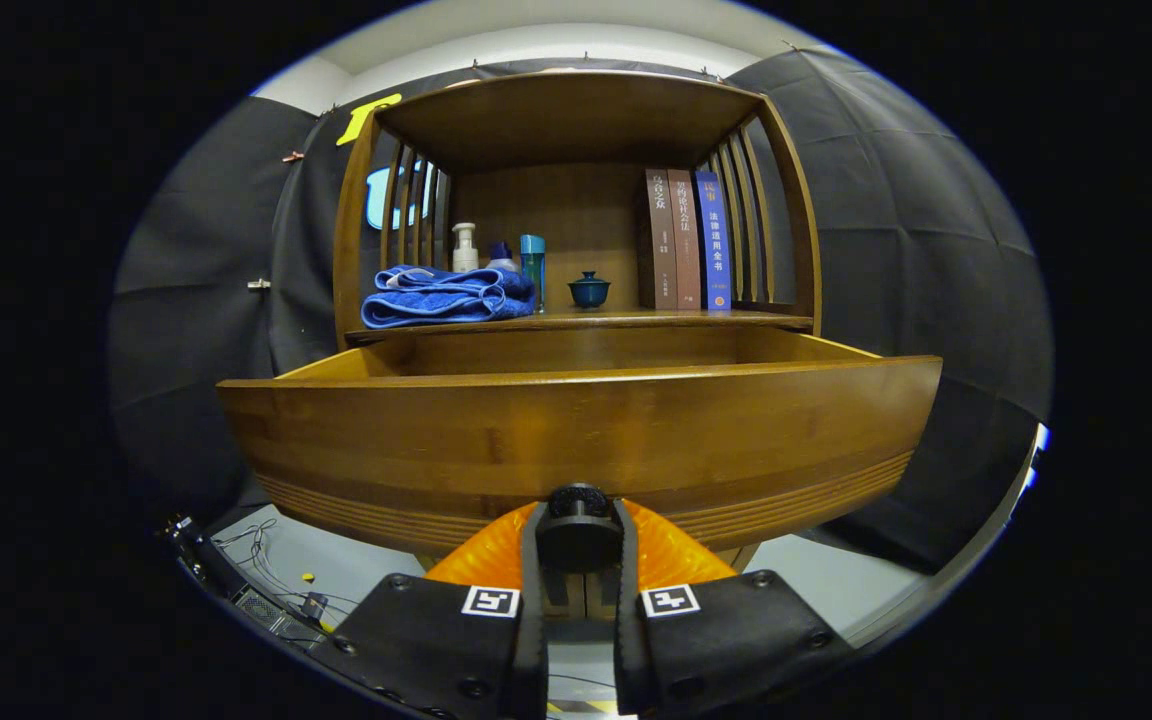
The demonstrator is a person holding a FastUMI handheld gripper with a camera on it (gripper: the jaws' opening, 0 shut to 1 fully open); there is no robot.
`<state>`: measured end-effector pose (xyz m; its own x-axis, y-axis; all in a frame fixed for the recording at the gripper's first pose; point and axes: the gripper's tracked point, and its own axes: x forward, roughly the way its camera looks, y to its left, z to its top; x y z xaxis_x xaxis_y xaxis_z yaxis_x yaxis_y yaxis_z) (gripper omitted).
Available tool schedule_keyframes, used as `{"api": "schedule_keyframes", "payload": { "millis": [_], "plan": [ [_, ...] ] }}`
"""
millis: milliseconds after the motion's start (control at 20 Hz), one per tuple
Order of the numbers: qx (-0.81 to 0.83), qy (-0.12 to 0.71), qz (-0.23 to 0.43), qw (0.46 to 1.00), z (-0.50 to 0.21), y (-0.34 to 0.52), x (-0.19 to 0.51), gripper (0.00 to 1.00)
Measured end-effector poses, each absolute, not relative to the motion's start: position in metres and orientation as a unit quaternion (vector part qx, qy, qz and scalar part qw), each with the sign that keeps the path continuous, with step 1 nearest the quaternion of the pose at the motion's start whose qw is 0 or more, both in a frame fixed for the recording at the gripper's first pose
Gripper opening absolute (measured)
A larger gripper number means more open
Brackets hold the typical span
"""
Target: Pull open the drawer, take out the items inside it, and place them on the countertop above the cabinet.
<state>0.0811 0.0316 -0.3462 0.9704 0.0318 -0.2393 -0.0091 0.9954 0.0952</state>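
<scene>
Below worktop [636,320], drawer [576,440] stands pulled well out; first step judged done. Gripper [577,545] clamped on dark drawer knob [577,498], both fingers pressing its sides. Drawer contents hidden behind front panel; removal still ahead. On worktop: one folded blue towel [446,297] at left edge, three bottles [498,258], one lidded cup [589,289], three books [688,240] at right edge.
</scene>
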Motion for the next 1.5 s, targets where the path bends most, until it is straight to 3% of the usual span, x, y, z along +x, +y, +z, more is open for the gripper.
{"api": "schedule_keyframes", "payload": {
  "millis": [150,250,450,950,1200,1500],
  "plan": [
    [0.037,0.122,0.010,0.992,-0.347,0.032,0.080,0.31],
    [0.026,0.119,0.011,0.992,-0.347,0.032,0.078,0.43],
    [0.010,0.122,0.008,0.992,-0.347,0.026,0.066,0.99],
    [0.046,0.079,0.054,0.994,-0.206,0.015,0.055,0.99],
    [0.067,0.159,0.099,0.980,-0.173,0.023,0.096,0.99],
    [0.019,0.306,0.062,0.950,-0.212,0.005,0.164,0.99]
  ]
}}
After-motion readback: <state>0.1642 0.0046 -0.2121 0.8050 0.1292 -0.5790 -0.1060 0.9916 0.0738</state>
